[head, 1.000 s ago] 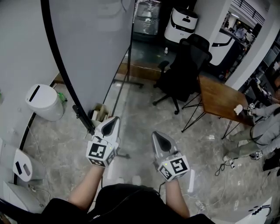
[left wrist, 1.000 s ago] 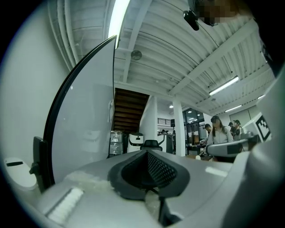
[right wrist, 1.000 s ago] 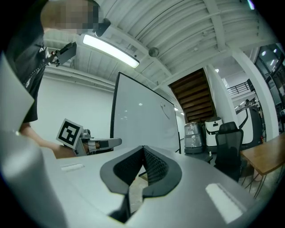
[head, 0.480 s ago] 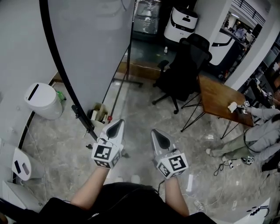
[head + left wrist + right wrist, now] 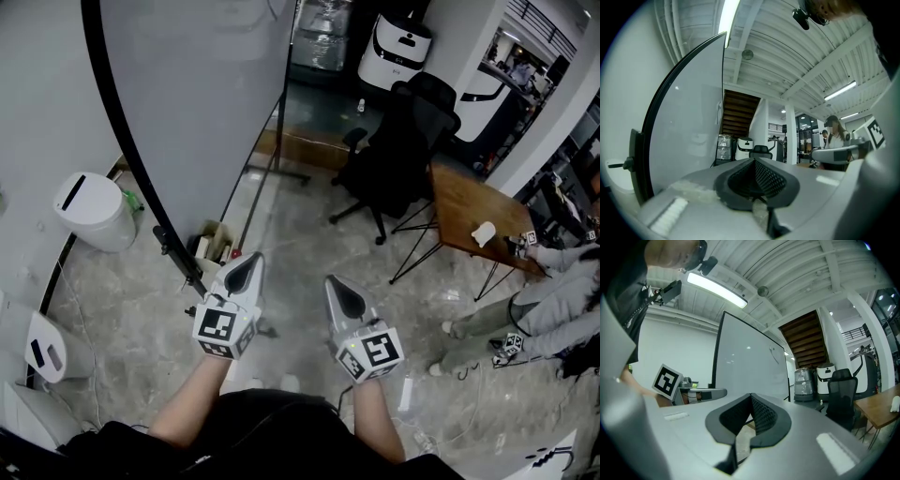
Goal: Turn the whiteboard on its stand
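The whiteboard [image 5: 202, 84] is a tall grey panel in a black frame, upright on its stand [image 5: 272, 159] at the upper left of the head view. A black clamp knob [image 5: 173, 246] sticks out of its near edge. My left gripper [image 5: 247, 265] hovers just right of that knob, shut and empty, not touching the frame. My right gripper [image 5: 338, 288] is beside it, also shut on nothing. In the left gripper view the whiteboard [image 5: 686, 122] rises left of the closed left gripper [image 5: 754, 161]. The right gripper view shows the whiteboard [image 5: 750, 362] beyond the closed right gripper [image 5: 751, 397].
A white bin [image 5: 92, 217] stands left of the board and a cardboard box [image 5: 214, 246] sits at its foot. A black office chair [image 5: 398, 141], a wooden table [image 5: 469, 217] and a white machine [image 5: 401, 47] stand beyond. A person [image 5: 548, 305] sits at the right; cables lie on the floor.
My left gripper has drifted slightly right, away from the board's edge. The right gripper has stayed put. The person at the right has shifted their arms and legs.
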`<state>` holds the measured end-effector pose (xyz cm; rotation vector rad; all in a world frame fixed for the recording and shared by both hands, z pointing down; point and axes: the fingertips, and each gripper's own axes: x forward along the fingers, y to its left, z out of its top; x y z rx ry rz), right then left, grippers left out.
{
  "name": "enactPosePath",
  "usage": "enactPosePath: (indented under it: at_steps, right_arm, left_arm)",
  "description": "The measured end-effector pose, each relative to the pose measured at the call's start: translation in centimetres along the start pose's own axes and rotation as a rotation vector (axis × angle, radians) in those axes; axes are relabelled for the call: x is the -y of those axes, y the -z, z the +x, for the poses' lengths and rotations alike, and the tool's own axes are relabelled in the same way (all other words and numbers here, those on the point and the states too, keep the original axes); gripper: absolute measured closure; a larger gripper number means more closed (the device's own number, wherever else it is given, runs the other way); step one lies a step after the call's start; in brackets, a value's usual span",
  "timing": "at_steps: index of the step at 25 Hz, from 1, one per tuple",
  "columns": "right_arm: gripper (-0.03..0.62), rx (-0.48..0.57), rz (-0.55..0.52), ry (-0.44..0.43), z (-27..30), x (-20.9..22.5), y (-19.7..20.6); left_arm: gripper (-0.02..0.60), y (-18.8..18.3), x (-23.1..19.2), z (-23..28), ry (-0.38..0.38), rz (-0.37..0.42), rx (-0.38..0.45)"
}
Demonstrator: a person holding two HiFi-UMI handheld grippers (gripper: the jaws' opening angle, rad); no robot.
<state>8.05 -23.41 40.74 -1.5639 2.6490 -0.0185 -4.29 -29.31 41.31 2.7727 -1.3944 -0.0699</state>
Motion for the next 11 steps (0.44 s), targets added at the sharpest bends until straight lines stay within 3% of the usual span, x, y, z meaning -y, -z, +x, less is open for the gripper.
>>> enactPosePath:
  at_steps: [11]
  right_arm:
    - [0.591, -0.001, 0.0, -0.021, 1.3, 0.2, 0.3]
  left_arm:
    - [0.578, 1.2, -2.5, -0.2, -0.046, -0.016, 0.003]
